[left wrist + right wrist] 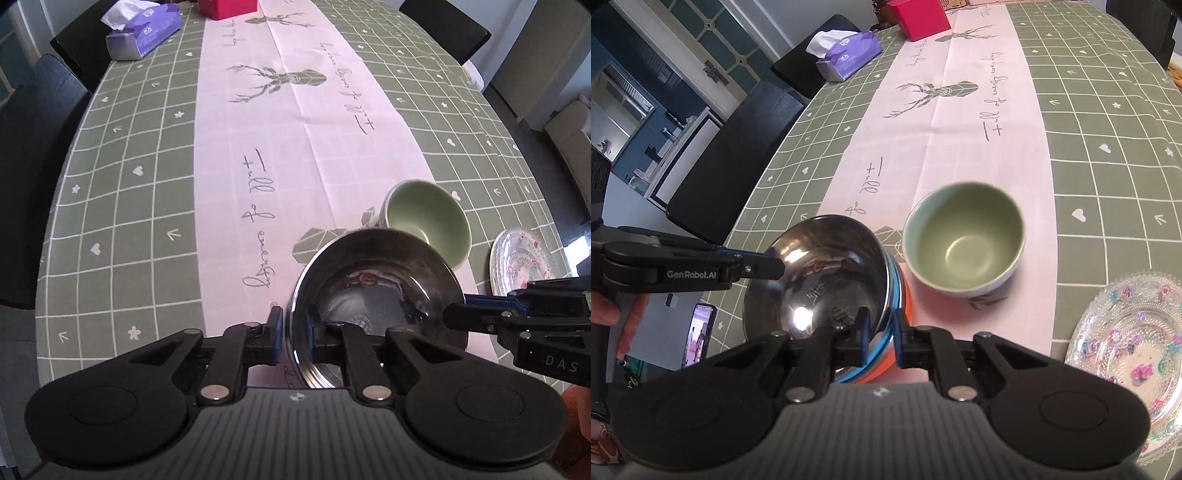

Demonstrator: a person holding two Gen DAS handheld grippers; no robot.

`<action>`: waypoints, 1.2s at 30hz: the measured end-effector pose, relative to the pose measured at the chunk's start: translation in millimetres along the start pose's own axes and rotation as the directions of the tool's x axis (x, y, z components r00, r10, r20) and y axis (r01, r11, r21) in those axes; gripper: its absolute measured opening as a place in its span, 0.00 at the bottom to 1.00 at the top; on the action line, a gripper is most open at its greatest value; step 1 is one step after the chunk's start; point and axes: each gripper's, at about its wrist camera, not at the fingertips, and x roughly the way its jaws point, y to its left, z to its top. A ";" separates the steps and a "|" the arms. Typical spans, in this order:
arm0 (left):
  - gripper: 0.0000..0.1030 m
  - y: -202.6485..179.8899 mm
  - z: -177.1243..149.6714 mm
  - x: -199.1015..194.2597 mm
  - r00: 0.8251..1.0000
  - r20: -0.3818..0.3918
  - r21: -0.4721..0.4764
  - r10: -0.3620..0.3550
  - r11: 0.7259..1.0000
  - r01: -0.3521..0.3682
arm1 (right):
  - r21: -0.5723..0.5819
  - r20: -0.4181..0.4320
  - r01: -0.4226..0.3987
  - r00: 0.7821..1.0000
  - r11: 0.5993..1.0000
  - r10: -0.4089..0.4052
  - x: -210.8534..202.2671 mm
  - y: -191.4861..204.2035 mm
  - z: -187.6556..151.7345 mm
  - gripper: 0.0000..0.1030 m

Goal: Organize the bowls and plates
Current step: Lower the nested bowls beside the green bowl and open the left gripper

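Steel bowl (376,291) between both tongs' fingers

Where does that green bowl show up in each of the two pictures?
Left wrist view: the green bowl sits right of centre, just behind the steel bowl.
Right wrist view: the green bowl is near the centre, right of the steel bowl.
Shared landmark: the purple tissue box, far left on the table.

Dark chairs (738,147) flank a table under a green grid tablecloth (129,206), beside a panelled door (713,40).
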 end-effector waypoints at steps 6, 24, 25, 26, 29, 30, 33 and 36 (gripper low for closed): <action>0.09 3.4 -3.4 2.8 1.000 -0.020 0.014 0.024 1.000 -0.023 | 0.036 -0.011 -0.037 0.999 0.999 0.037 3.7 -1.2 -0.7 0.10; 0.33 -5.6 16.9 -30.3 0.989 0.148 0.046 -0.001 0.999 -0.006 | 0.016 0.120 -0.042 0.992 0.999 0.040 -32.5 -4.2 10.8 0.36; 0.34 -10.1 19.5 -30.8 0.988 0.154 0.058 -0.012 0.998 0.003 | 0.024 0.128 -0.038 0.991 0.999 0.035 -34.7 -6.9 11.9 0.36; 0.34 -14.1 21.8 -31.5 0.987 0.159 0.067 -0.022 0.998 0.011 | 0.033 0.135 -0.034 0.990 0.999 0.030 -36.9 -9.8 12.9 0.36; 0.35 -27.4 29.2 -32.1 0.984 0.170 0.095 -0.043 0.995 0.027 | 0.065 0.162 -0.011 0.987 0.998 0.000 -43.6 -21.6 16.1 0.40; 0.36 -32.1 31.6 -31.7 0.984 0.174 0.107 -0.046 0.994 0.027 | 0.076 0.171 0.000 0.985 0.997 -0.013 -45.2 -25.7 17.4 0.40; 0.36 -43.6 40.9 -28.7 0.982 0.181 0.137 -0.055 0.990 0.030 | 0.107 0.189 0.039 0.980 0.994 -0.059 -46.8 -38.0 21.7 0.40; 0.42 -54.0 49.8 -21.3 0.983 0.164 0.181 -0.079 0.982 0.049 | 0.142 0.184 0.068 0.978 0.988 -0.094 -43.3 -49.9 24.5 0.42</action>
